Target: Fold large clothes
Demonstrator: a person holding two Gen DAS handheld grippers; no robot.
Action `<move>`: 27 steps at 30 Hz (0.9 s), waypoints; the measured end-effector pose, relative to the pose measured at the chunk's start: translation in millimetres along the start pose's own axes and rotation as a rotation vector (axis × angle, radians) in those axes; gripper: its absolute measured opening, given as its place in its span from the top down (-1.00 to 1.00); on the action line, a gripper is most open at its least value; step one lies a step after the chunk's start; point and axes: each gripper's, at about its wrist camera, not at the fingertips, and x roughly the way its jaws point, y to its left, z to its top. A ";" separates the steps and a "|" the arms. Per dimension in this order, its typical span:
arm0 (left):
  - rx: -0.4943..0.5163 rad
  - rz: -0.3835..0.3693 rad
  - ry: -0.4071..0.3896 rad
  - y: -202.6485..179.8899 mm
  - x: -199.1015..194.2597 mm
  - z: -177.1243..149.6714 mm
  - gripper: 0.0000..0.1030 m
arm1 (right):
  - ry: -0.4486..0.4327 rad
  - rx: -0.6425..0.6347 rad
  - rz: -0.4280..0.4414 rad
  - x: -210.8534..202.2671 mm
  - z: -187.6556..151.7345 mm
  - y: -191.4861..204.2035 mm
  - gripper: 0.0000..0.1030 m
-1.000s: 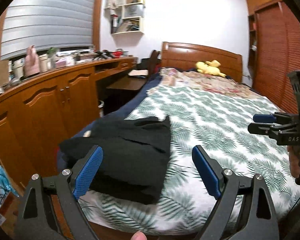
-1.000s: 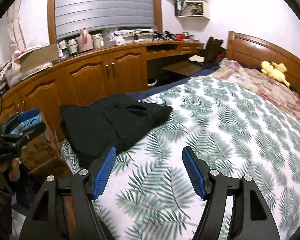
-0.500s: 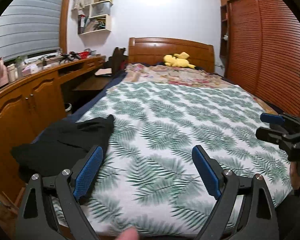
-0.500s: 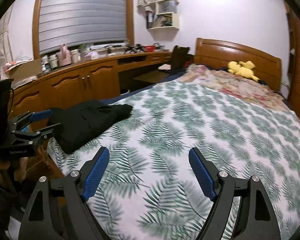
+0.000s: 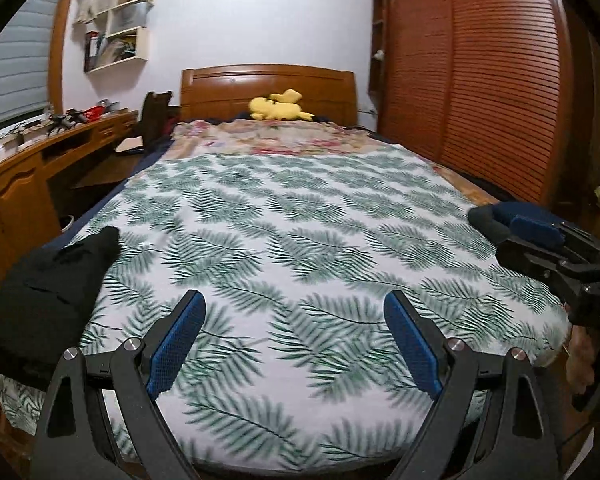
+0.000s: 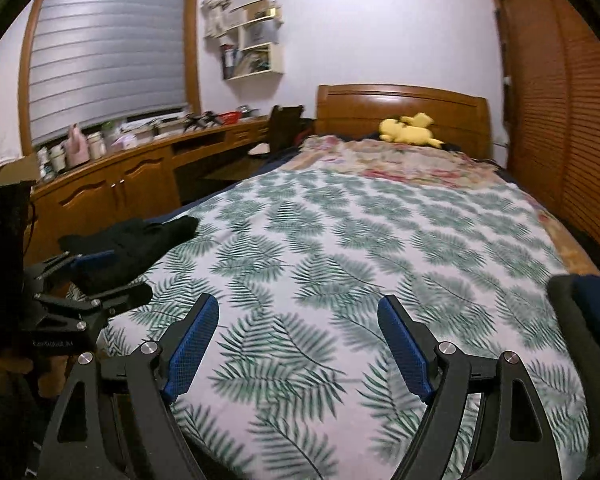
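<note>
A folded black garment (image 5: 40,292) lies on the front left corner of the bed; it also shows in the right wrist view (image 6: 136,240). My left gripper (image 5: 294,312) is open and empty above the foot of the bed, to the right of the garment. My right gripper (image 6: 298,316) is open and empty over the leaf-print bedspread (image 6: 340,248). Each gripper shows at the edge of the other's view, the right one (image 5: 540,240) at the bed's right side, the left one (image 6: 80,280) in front of the garment.
A dark blue object (image 6: 592,320) sits at the bed's right edge. A yellow plush toy (image 5: 278,108) lies by the wooden headboard (image 5: 268,80). A wooden counter with cabinets (image 6: 132,176) runs along the left. A slatted wardrobe (image 5: 480,80) stands on the right.
Both grippers have swung right, away from the black garment, and now face the middle of the bed. The garment has stayed on the left corner. Both grippers stay open.
</note>
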 end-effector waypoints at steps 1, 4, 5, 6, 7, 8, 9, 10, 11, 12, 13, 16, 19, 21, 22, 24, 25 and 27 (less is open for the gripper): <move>0.004 -0.007 -0.001 -6.9 -2.7 1.1 -0.77 | -0.006 0.011 -0.008 -6.4 -1.5 -1.1 -0.61; 0.015 -0.032 -0.014 -25.0 -14.0 6.3 -0.77 | -0.031 0.030 -0.038 -26.8 -2.4 -1.3 -0.61; 0.020 -0.033 -0.022 -30.4 -17.4 8.8 -0.77 | -0.044 0.030 -0.052 -35.4 -2.3 -0.3 -0.61; 0.023 -0.032 -0.031 -34.7 -21.6 11.0 -0.77 | -0.057 0.034 -0.063 -43.6 -2.8 1.0 -0.61; 0.025 -0.032 -0.040 -39.0 -26.7 13.6 -0.77 | -0.068 0.042 -0.069 -47.9 -4.2 2.6 -0.61; 0.027 -0.033 -0.052 -42.9 -33.0 16.3 -0.77 | -0.081 0.050 -0.072 -53.4 -6.3 4.2 -0.61; 0.027 -0.033 -0.061 -44.7 -37.0 18.4 -0.77 | -0.094 0.056 -0.077 -61.3 -6.6 6.2 -0.61; 0.027 -0.031 -0.075 -46.4 -42.8 20.3 -0.77 | -0.108 0.059 -0.086 -69.8 -7.0 8.4 -0.61; 0.025 -0.027 -0.088 -48.2 -49.8 22.1 -0.77 | -0.119 0.060 -0.096 -75.4 -7.6 10.4 -0.61; 0.021 -0.023 -0.103 -49.6 -57.2 23.9 -0.77 | -0.132 0.060 -0.104 -82.1 -7.7 13.4 -0.61; 0.017 -0.019 -0.117 -49.4 -64.2 25.4 -0.77 | -0.144 0.061 -0.109 -87.2 -8.6 16.5 -0.61; 0.007 -0.003 -0.153 -49.6 -82.8 27.7 -0.77 | -0.172 0.063 -0.128 -101.9 -9.7 25.3 -0.61; -0.003 0.002 -0.169 -46.7 -93.0 29.0 -0.77 | -0.193 0.063 -0.135 -109.9 -16.3 31.5 -0.61; -0.005 0.005 -0.174 -44.4 -96.2 30.1 -0.77 | -0.201 0.060 -0.144 -108.5 -21.2 34.7 -0.61; -0.006 0.007 -0.176 -43.5 -97.3 30.6 -0.77 | -0.199 0.061 -0.144 -104.4 -25.6 33.9 -0.61; -0.007 0.009 -0.177 -42.5 -97.8 31.0 -0.77 | -0.196 0.067 -0.140 -102.9 -27.1 32.4 -0.61; -0.008 0.011 -0.178 -41.8 -98.0 31.1 -0.77 | -0.196 0.070 -0.141 -102.7 -27.6 31.7 -0.61; -0.008 0.013 -0.178 -41.5 -97.4 30.7 -0.77 | -0.196 0.074 -0.142 -98.1 -27.2 27.6 -0.61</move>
